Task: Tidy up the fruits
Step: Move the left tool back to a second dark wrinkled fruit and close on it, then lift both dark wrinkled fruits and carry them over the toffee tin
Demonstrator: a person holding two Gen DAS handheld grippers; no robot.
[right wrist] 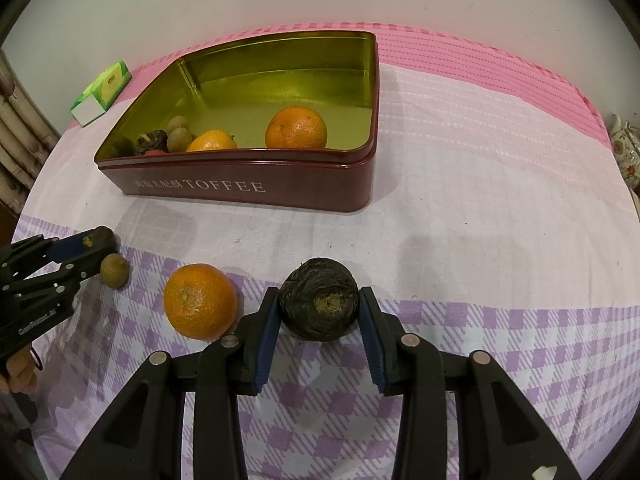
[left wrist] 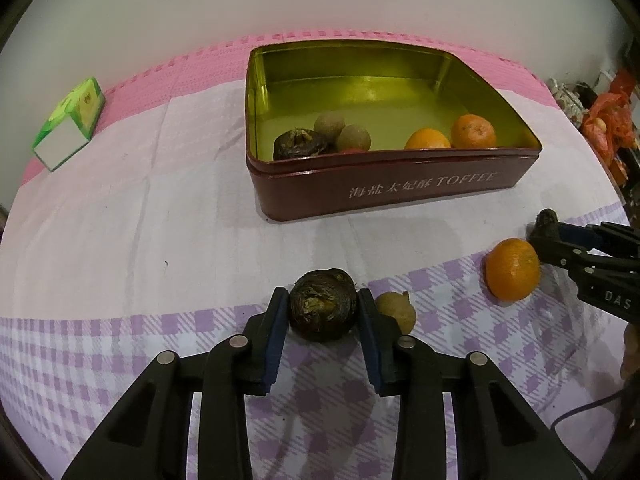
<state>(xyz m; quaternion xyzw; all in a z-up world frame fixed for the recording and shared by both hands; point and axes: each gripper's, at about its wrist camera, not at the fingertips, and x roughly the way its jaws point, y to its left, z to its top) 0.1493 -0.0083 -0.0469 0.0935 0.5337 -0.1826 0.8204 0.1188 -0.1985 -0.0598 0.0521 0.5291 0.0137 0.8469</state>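
Each hand-held gripper — left [left wrist: 322,312], right [right wrist: 318,310] — is clenched on a dark, wrinkled fruit [left wrist: 323,306] [right wrist: 319,304] on the surface short of the tin [left wrist: 392,184] — likely soft, best held across its middle.

dim warm indoor light, soft shadows, sharp focus, strong fisheye bending at edges.
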